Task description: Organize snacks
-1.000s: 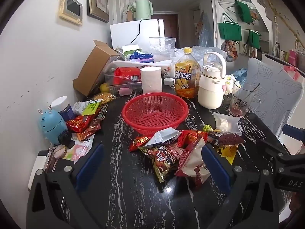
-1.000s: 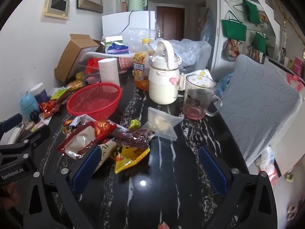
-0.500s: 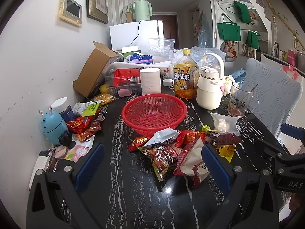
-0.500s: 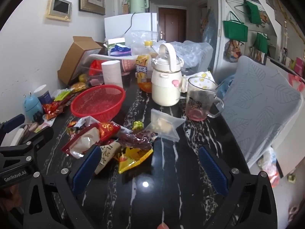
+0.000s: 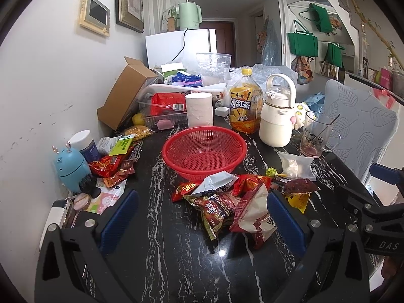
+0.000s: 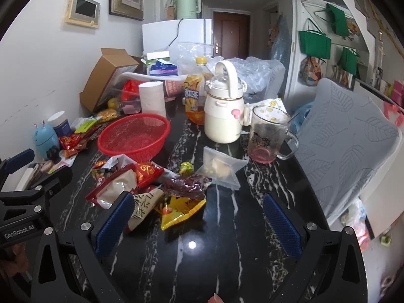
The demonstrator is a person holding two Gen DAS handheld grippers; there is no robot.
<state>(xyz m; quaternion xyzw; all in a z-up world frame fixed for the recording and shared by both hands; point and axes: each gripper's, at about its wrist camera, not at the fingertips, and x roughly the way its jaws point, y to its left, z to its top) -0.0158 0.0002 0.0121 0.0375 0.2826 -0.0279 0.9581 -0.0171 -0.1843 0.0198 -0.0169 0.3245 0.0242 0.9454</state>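
Both grippers have eased slightly nearer the snack pile since a second ago, and nothing on the black marbled surface (image 5: 161, 229) has shifted. Left gripper (image 5: 202, 217) hangs above the near edge with its jaws wide apart and empty; the blue ribbed pads (image 5: 118, 214) flank the heap of packets. Right gripper (image 6: 199, 224) is likewise spread wide and holds nothing, its jaws straddling the right side of the same heap.

At mid-surface sits the red basket (image 5: 204, 151), a round plastic mesh bowl, empty. Just in front of it lie the loose snacks (image 5: 222, 202): crinkled foil and plastic packets in red, brown and silver, overlapping one another, with a flat yellow packet (image 6: 180, 208) and a dark red wrinkled pouch (image 6: 184, 188) at the right of the pile. Beside these, a frosted clear bag (image 6: 222, 168) lies flat with pale pieces inside.

More packets (image 5: 111, 164) are strewn along the left edge, near a blue rounded gadget (image 5: 70, 169). Toward the far edge stand a paper roll (image 5: 199, 109), a plastic bottle (image 5: 243, 106) of amber tea, a cream jug (image 5: 277, 121) with a looped handle, and a glass mug (image 5: 317, 136) holding a reddish residue and a thin metal stick. A clear plastic box (image 5: 161, 112) behind the roll holds a red packet.
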